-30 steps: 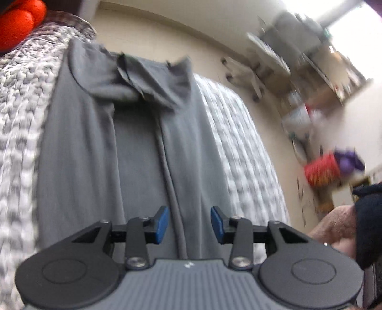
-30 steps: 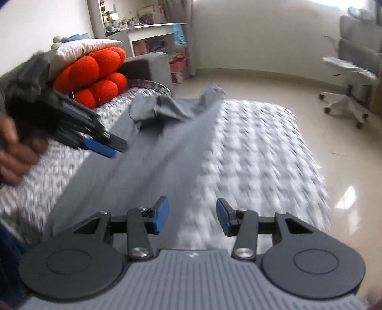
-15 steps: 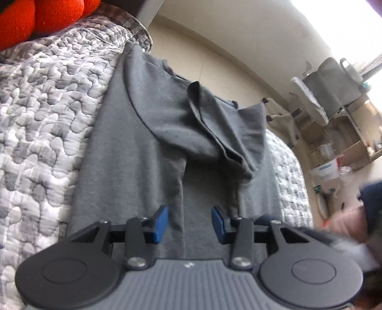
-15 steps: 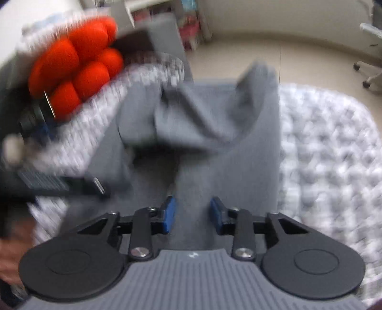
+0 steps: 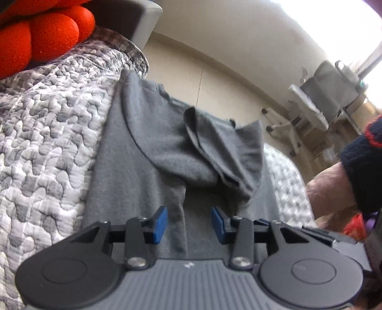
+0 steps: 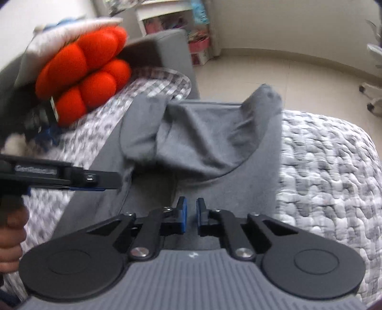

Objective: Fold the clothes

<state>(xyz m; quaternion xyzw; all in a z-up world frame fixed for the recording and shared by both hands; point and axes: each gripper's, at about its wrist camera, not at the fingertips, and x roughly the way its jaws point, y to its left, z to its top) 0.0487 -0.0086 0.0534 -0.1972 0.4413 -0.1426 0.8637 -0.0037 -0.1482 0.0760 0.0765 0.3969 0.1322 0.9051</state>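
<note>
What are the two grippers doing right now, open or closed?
Left gripper: open, holding nothing.
Right gripper: jaws closing over the grey garment.

A home bedroom: a bed [image 6: 329,167] under a grey quilt, orange cushions [image 6: 83,71], a cluttered shelf [image 6: 167,21], an office chair [image 5: 317,107]

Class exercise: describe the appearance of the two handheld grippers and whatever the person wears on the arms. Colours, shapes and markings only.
Both the left gripper and the right gripper have black linkage fingers tipped with blue pads, silver pivot screws, two round black discs and a ribbed grey body bearing a small white mark. The dark navy cuff has a red stripe. No cables show.
</note>
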